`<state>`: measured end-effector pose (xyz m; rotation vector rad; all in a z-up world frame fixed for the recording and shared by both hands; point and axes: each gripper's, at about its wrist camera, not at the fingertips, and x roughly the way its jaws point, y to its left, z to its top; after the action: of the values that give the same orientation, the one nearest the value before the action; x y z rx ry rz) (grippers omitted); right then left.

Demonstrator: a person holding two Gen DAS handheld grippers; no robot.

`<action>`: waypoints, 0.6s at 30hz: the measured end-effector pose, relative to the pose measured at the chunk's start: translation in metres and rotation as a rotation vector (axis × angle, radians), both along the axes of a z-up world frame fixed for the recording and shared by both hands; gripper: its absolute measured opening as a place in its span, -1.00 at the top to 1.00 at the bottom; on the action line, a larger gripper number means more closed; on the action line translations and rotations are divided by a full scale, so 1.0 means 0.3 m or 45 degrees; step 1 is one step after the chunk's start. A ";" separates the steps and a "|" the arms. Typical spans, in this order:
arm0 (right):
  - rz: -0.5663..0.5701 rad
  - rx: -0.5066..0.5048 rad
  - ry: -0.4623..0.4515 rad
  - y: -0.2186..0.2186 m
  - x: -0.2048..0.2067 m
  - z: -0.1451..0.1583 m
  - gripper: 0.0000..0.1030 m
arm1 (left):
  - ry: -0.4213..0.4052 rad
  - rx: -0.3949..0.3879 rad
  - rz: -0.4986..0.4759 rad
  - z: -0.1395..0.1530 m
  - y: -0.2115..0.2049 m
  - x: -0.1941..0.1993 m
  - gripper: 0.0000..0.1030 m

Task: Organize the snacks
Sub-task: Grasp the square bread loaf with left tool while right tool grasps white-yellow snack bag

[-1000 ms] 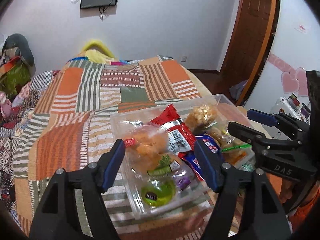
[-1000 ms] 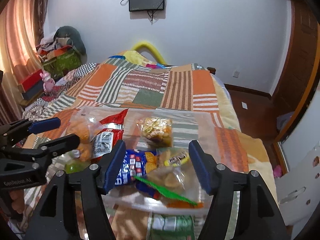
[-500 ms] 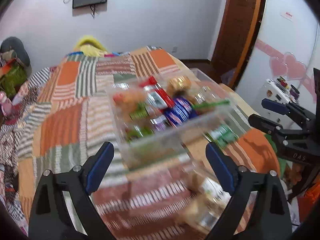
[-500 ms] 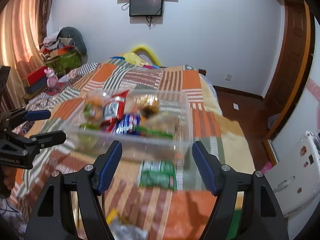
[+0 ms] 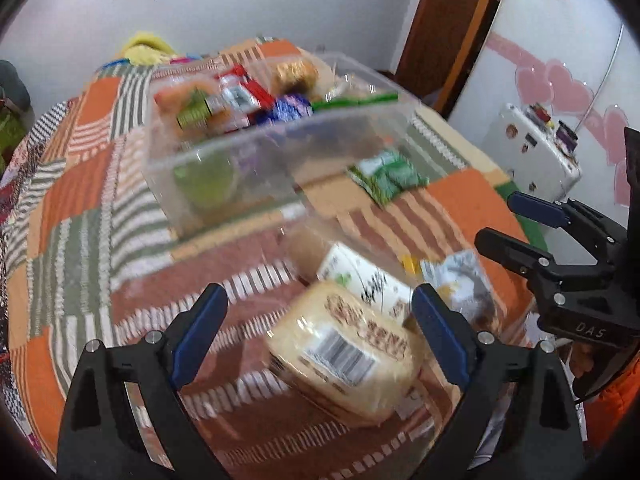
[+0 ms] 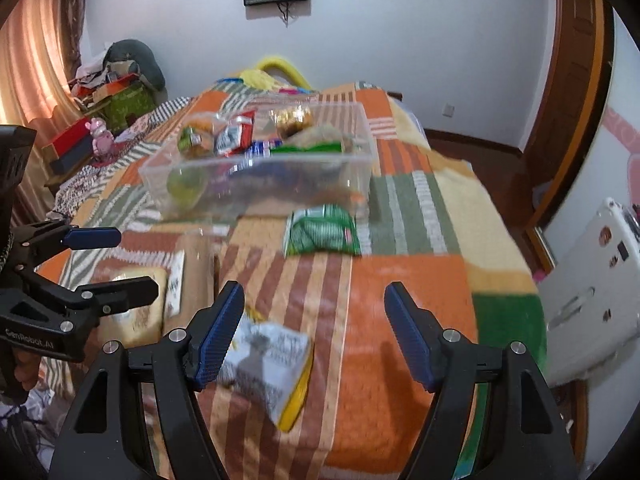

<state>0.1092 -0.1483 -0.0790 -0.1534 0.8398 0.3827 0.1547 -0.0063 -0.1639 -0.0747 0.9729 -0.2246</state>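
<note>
1. Our left tongs [image 5: 316,334] stand wide apart with nothing clamped. Their jaws have just been opening, and only the bread pack [image 5: 344,354] shows between the tips, lying on the blanket, not pressed by either pad.
2. Our right tongs [image 6: 314,332] also stand apart and empty, jaws just opened a bit further. The silver-and-yellow packet [image 6: 272,364] lies just beside the left pad, below the tips.
3. The clear bin [image 6: 256,184] sits well ahead of both tongs on the patchwork blanket [image 6: 400,296], already loaded with snacks. We judge it is parked there as the drop-off, so both tongs are free for the loose items.
4. The green packet [image 6: 322,234] lies between the bin and our right tongs, just outside the bin's near wall.
5. The white packet [image 5: 362,280] lies under the far edge of the bread pack, ahead of the left tips.
6. Likely reason for the wide left opening: the bread pack is bulky and soft, so it wants a broad, gentle pinch.
7. Frames are blurry, so the print on the packs is unreadable.
</note>
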 end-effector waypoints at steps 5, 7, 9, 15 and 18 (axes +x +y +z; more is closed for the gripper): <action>-0.009 0.022 0.074 -0.004 -0.023 -0.055 -0.35 | 0.027 0.011 0.013 -0.045 0.008 -0.020 -0.92; -0.009 0.037 0.098 -0.004 -0.034 -0.073 -0.35 | 0.034 0.004 0.014 -0.045 0.026 -0.030 -0.94; -0.005 0.045 0.104 -0.005 -0.045 -0.081 -0.35 | 0.031 0.014 0.024 -0.046 0.049 -0.045 -1.00; 0.005 0.071 0.123 -0.009 -0.062 -0.092 -0.35 | 0.052 0.005 0.084 -0.035 0.126 -0.069 -1.00; 0.019 0.102 0.161 -0.005 -0.062 -0.106 -0.35 | 0.048 -0.019 0.095 -0.031 0.127 -0.065 -1.00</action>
<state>0.0905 -0.1499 -0.1109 -0.0611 0.9471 0.4429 0.1352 0.0318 -0.1731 -0.1293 1.0042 -0.1626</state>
